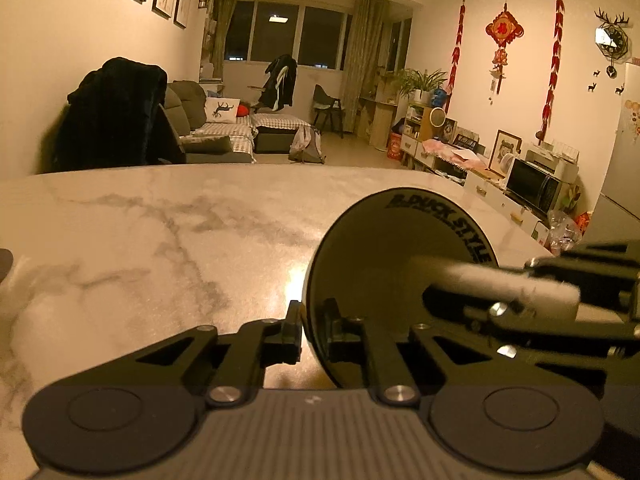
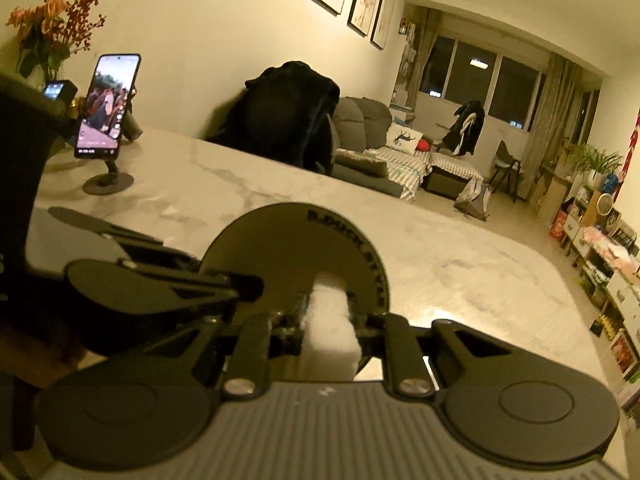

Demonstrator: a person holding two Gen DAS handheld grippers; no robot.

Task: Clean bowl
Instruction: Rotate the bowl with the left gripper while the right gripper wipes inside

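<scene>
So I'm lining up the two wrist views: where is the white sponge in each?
Left wrist view: white sponge at right of centre, reaching in from the right over the dark bowl.
Right wrist view: sponge at bottom centre, clamped in the right gripper.
Shared landmark: the bowl's printed rim.

"B.DUCK STYLE" in black letters along the dark bowl's (image 1: 384, 256) inner rim

Left tongs (image 1: 308, 334) pinch the tilted black bowl's (image 1: 380, 248) rim while right tongs (image 1: 460, 300) press a white sponge (image 1: 500, 280) inside.
</scene>
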